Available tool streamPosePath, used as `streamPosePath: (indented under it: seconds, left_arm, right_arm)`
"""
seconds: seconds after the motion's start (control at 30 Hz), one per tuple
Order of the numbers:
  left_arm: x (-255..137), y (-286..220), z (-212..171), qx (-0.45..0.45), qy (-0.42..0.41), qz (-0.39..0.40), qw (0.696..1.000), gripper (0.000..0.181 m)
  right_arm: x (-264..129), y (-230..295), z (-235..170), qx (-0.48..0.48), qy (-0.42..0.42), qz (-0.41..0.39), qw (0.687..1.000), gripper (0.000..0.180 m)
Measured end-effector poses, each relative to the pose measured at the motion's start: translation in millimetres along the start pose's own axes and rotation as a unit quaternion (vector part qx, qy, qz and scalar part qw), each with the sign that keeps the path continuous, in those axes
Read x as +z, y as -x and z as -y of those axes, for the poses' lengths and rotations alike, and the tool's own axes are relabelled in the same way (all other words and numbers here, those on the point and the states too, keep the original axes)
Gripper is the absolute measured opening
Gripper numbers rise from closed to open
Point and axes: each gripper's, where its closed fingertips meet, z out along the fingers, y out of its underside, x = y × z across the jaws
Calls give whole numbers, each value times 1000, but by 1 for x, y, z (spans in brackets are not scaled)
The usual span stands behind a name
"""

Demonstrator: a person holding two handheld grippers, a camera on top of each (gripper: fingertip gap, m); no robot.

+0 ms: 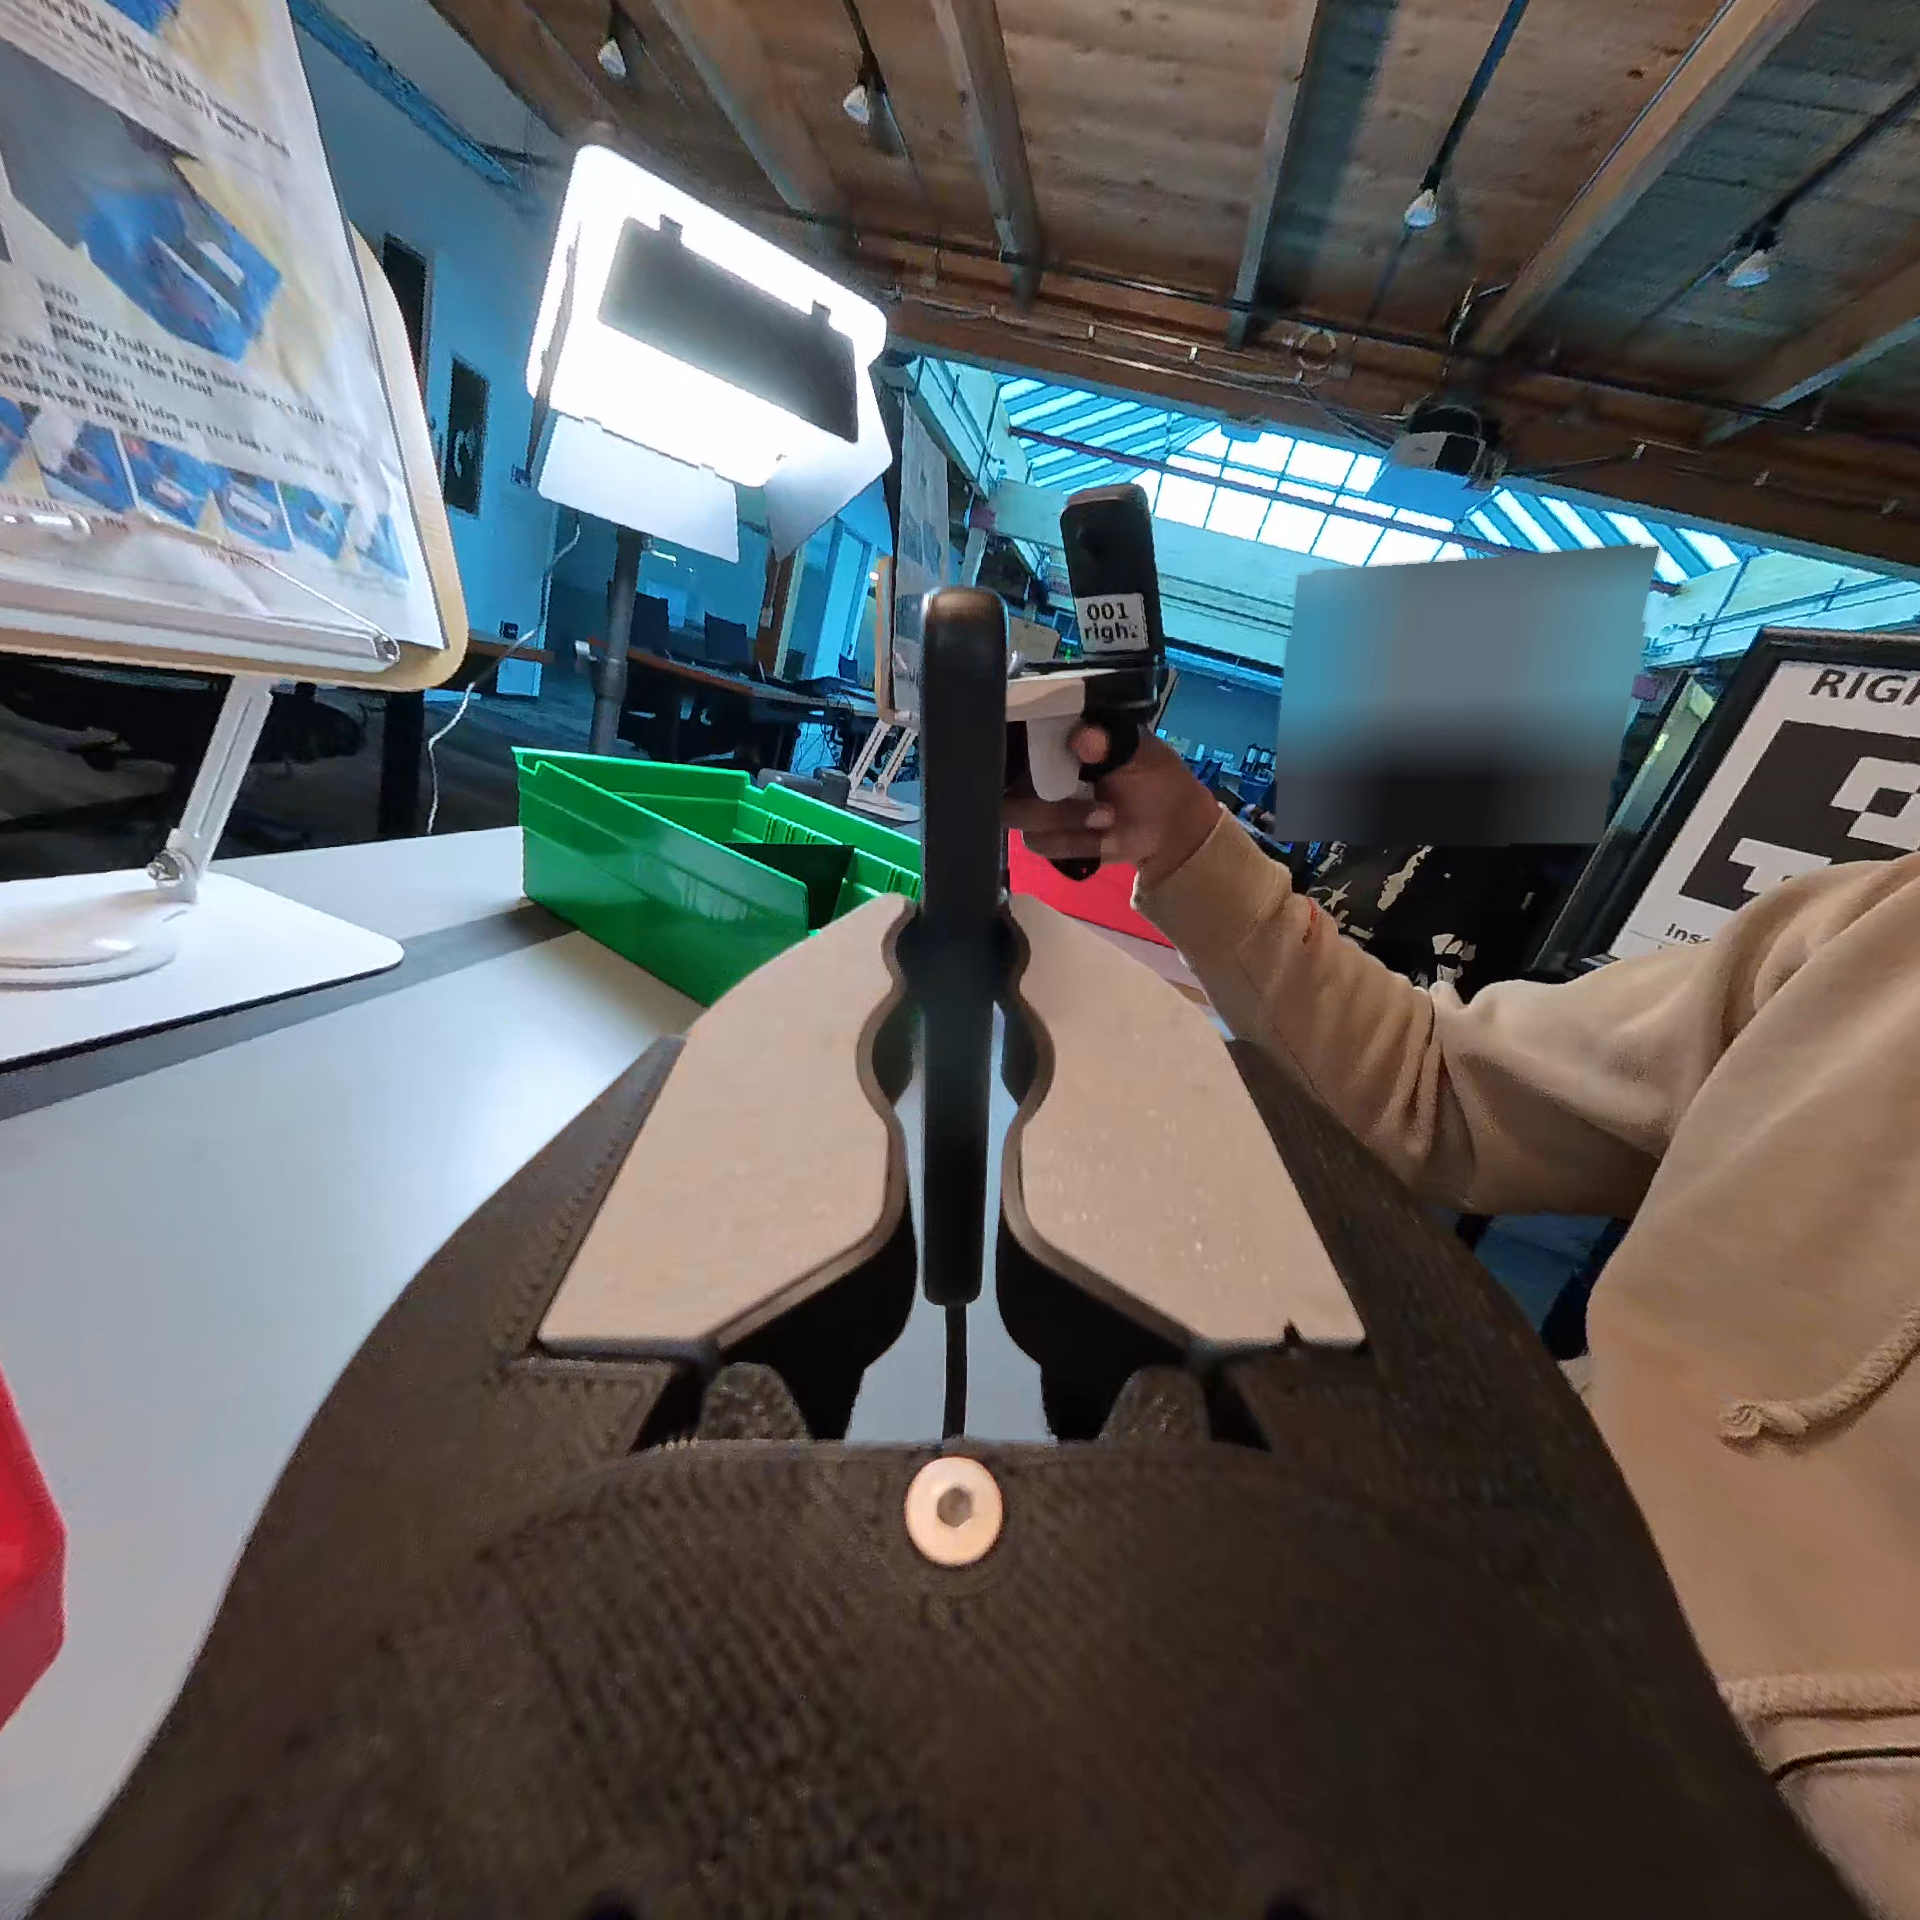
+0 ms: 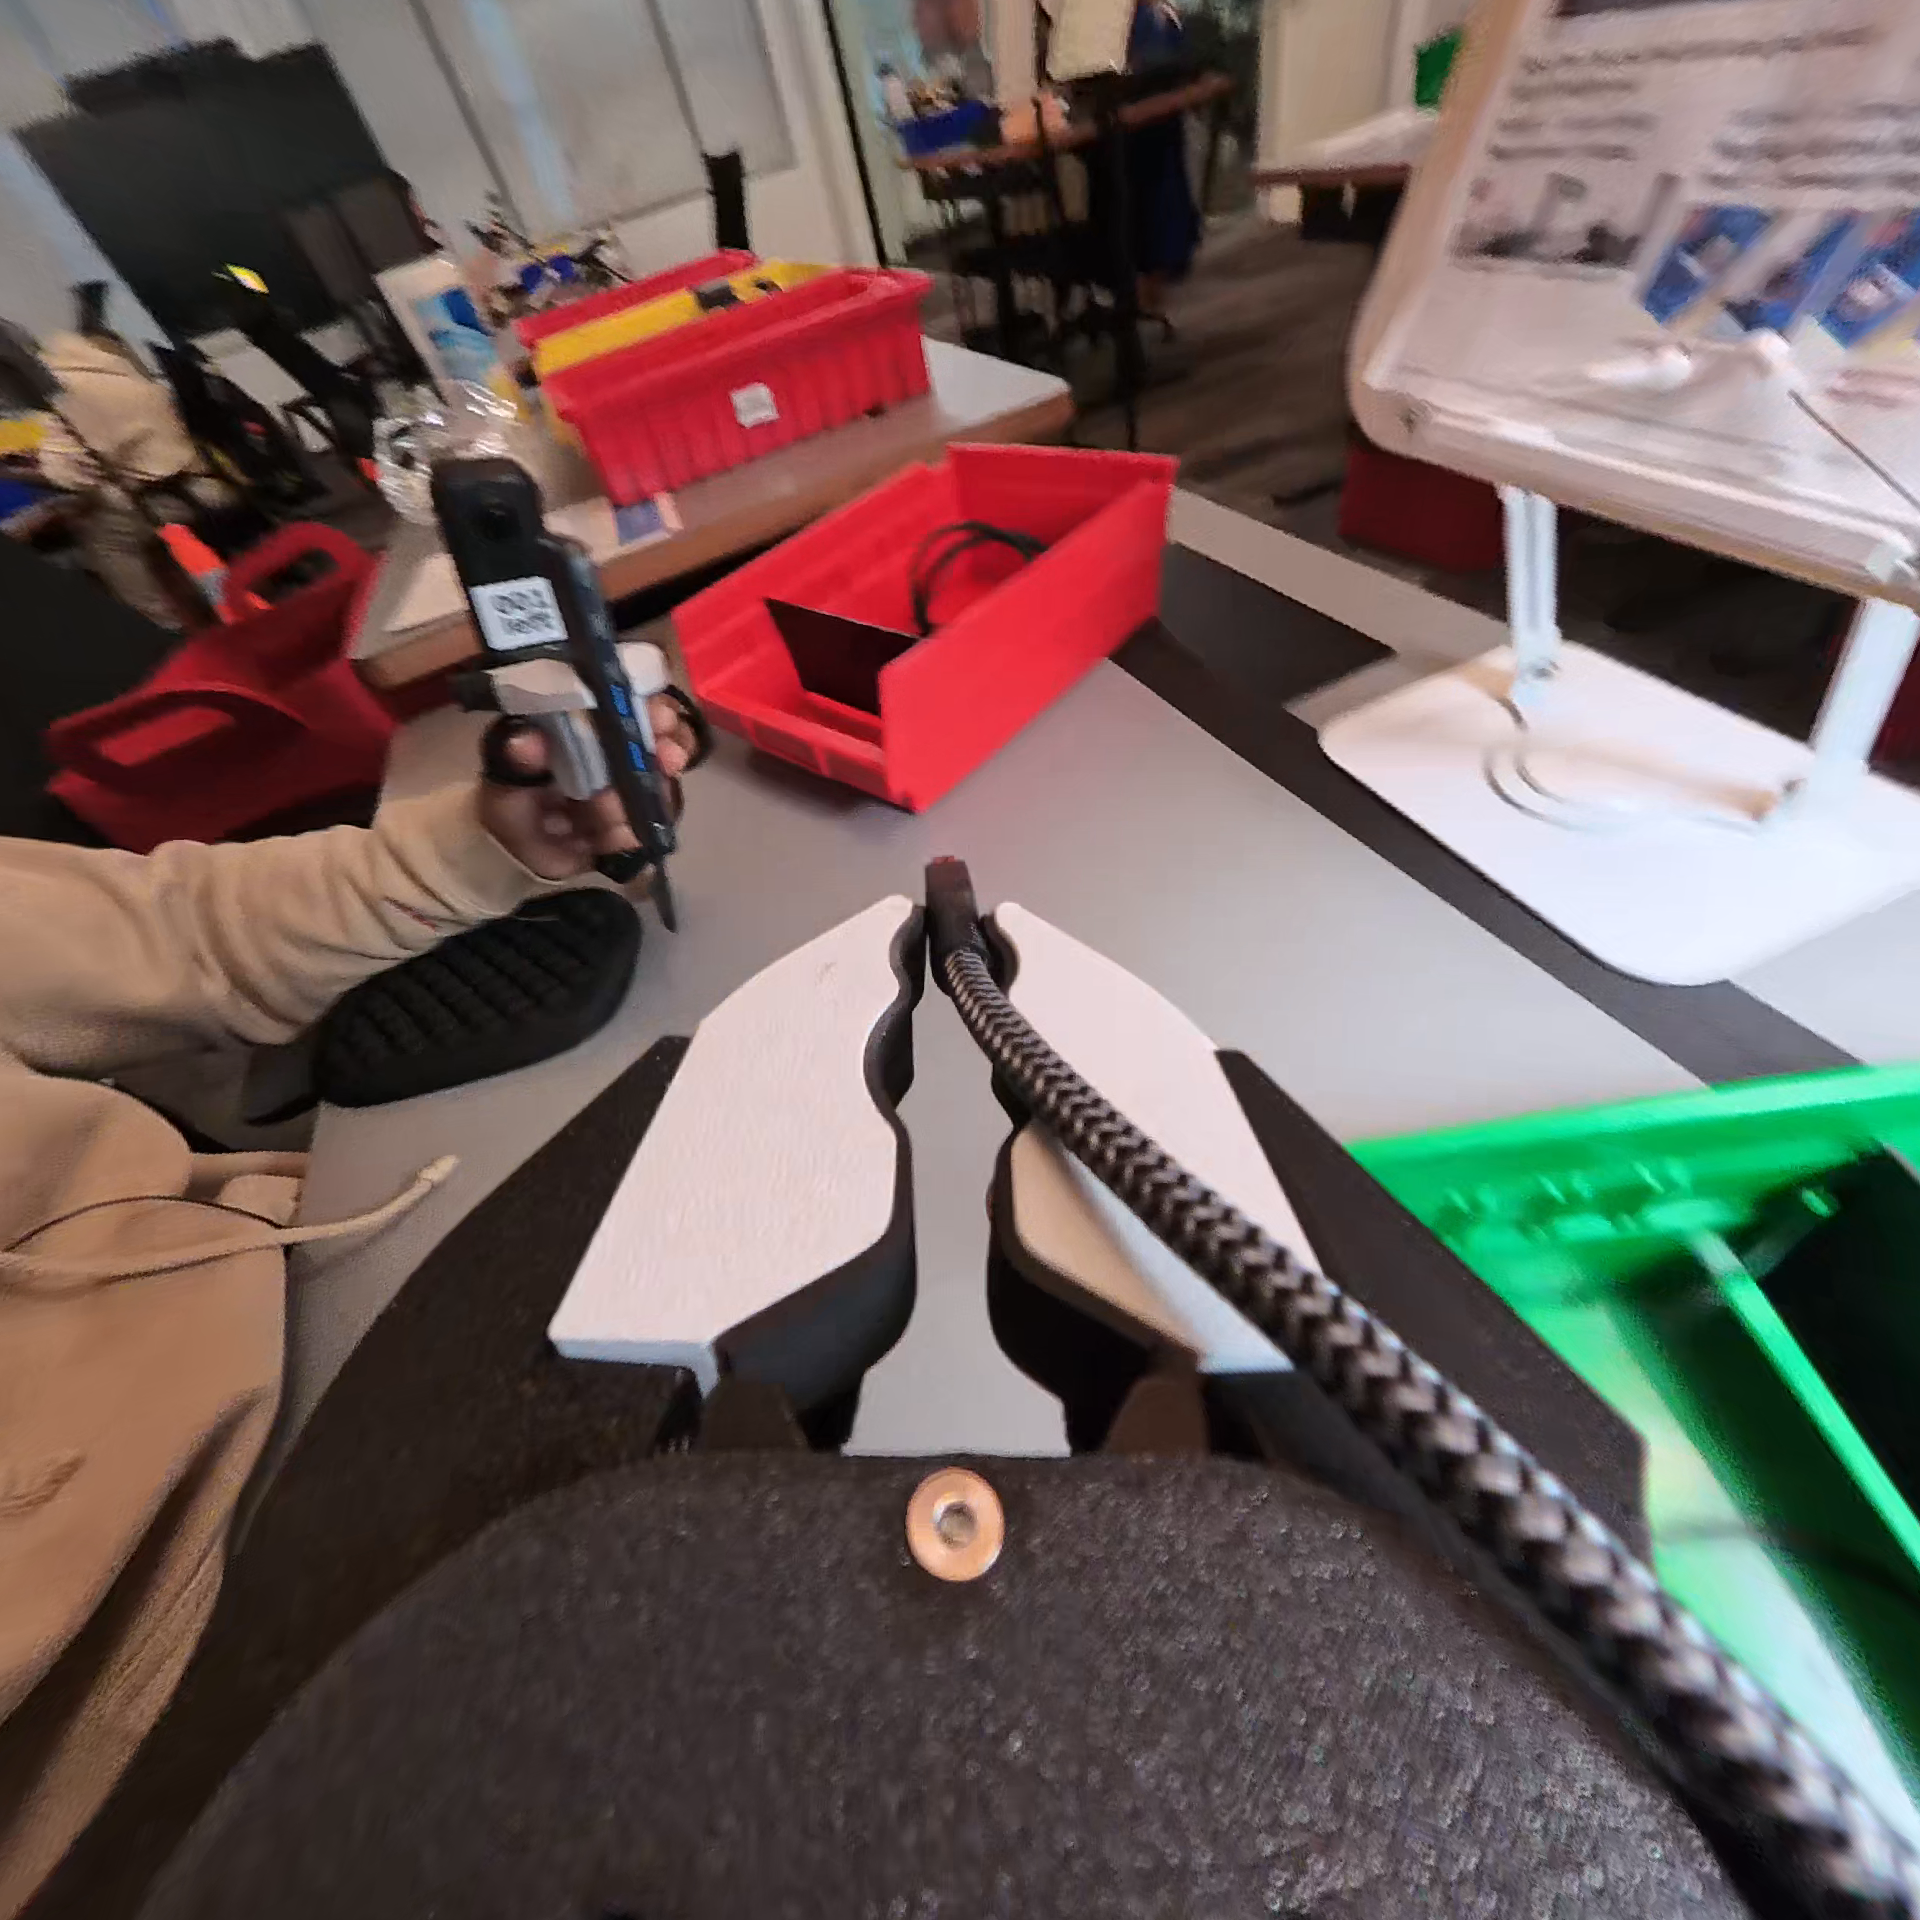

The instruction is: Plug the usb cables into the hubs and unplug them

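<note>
In the left wrist view my left gripper is shut on a slim black USB hub. The hub is seen edge-on, stands up past the fingertips, and its thin cable trails back toward the camera. In the right wrist view my right gripper is shut on the black plug of a braided black-and-grey USB cable, which runs back over the right finger. The hub also shows at the left there, held up above the table. Plug and hub are apart.
A grey table carries an open red bin with a coiled cable inside, a green bin, a white stand with an instruction sheet and a black ribbed pad. A beige sleeve reaches across.
</note>
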Motion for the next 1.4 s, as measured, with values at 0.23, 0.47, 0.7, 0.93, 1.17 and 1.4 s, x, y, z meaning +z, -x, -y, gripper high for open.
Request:
streamPosePath:
  seconds: [0.23, 0.47, 0.7, 0.93, 1.17, 1.4]
  left_arm:
    - [8, 2, -16, 0, 34, 0, 999, 12]
    - [11, -4, -23, 12, 53, -6, 999, 12]
    - [11, -4, -28, 6, 59, -8, 998, 12]
    - [14, -7, -32, 9, 69, -12, 998, 12]
    - [18, -8, -41, 15, 91, -7, 996, 12]
    - [29, -20, -64, 83, 161, -1, 983, 12]
  right_arm:
    - [-40, -107, -67, 36, 239, -167, 956, 10]
    - [-37, -137, -109, 53, 378, -183, 906, 15]
    - [-36, -136, -98, 56, 440, -170, 880, 26]
    - [-28, -103, -70, 14, 380, -139, 915, 29]
    - [33, 5, -63, -74, 206, 5, 976, 29]
    - [81, 98, -64, -181, 171, 88, 964, 29]
